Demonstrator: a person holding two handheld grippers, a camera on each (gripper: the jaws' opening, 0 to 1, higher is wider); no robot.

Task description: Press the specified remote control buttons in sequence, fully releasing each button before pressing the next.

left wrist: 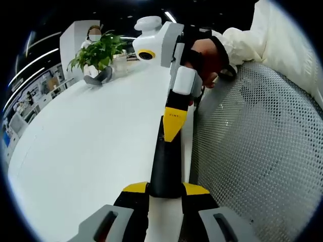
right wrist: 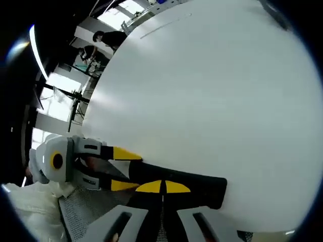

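Remote [left wrist: 165, 161]: long, slim, black body, plain matte look; buttons can't be made out in either view. Location: lying lengthwise near table [left wrist: 86, 146] edge, one end clamped betw. jaws of L gripper [left wrist: 165, 189]. The yellow jaw tips sit on either side of the body, closed narrow onto it. R gripper [left wrist: 173, 126] comes in from above in left gripper view. Its yellow tips are pressed together into a single wedge, with the point resting on the remote's top face about mid-length. A gloved hand [left wrist: 206, 55] grips the R gripper's white housing, w/ a white sleeve [left wrist: 262, 35] behind. In right gripper view the remote [right wrist: 202, 184] lies across the lower frame. R gripper [right wrist: 163, 187] jaws are closed, tips meeting on the remote's upper side. L gripper [right wrist: 123, 170] enters from the left, its two yellow jaws straddling the remote's end. Surface: table is white, smooth, bare around the remote. A grey mesh chair [left wrist: 257, 151] is just beside the table edge. Room: potted plant [left wrist: 98, 50] at the table's far end w/ a person behind it. Dark ceiling w/ strip lights [left wrist: 170, 16]. More people [right wrist: 108, 38] and bright windows show in the bkgd of right gripper view.
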